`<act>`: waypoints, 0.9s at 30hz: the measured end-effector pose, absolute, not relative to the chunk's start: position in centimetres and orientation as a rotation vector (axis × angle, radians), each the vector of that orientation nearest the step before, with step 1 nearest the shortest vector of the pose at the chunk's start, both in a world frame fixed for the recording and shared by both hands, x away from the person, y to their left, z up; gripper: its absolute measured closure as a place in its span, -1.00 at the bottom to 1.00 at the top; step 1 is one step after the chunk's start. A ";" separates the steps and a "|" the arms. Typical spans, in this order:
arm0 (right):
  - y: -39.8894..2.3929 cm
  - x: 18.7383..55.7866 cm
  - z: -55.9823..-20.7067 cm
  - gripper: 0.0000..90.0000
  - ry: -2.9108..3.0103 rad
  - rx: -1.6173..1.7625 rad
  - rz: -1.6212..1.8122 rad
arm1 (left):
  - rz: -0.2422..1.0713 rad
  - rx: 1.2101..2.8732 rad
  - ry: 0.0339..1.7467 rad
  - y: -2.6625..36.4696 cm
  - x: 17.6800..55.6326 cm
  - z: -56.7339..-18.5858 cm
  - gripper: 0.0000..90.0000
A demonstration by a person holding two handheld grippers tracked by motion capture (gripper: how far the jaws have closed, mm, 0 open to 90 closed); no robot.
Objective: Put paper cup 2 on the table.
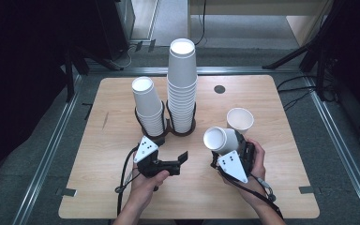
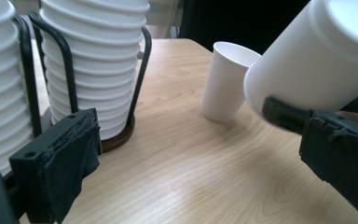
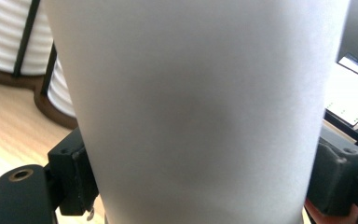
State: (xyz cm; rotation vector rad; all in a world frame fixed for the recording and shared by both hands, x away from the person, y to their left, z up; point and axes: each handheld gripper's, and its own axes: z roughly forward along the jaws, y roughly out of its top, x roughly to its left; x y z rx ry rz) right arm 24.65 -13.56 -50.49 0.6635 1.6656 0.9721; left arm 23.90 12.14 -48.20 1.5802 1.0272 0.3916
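My right gripper is shut on a white paper cup, held tilted above the table's right half. In the right gripper view the cup's wall sits pinched between the two black jaws. The same cup hangs at the upper right of the left gripper view. Just behind it a second white cup stands upright on the table, mouth up, also seen as the lone cup. My left gripper rests low near the table's middle, open and holding nothing, pointing toward the right hand.
Two stacks of white cups stand in black wire holders at the table's centre: a tall stack and a shorter stack, close to my left jaw. A dark round hole marks the tabletop's far side. Bare wood lies left.
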 end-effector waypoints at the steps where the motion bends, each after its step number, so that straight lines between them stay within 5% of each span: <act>1: -13.5 24.7 -50.8 -0.68 1.671 0.662 0.964 | 0.392 1.583 1.030 12.1 24.0 -48.3 -1.00; 27: -10.9 23.6 -53.8 -0.68 1.682 0.473 0.817 | 0.231 1.611 0.953 9.9 23.3 -46.7 -1.00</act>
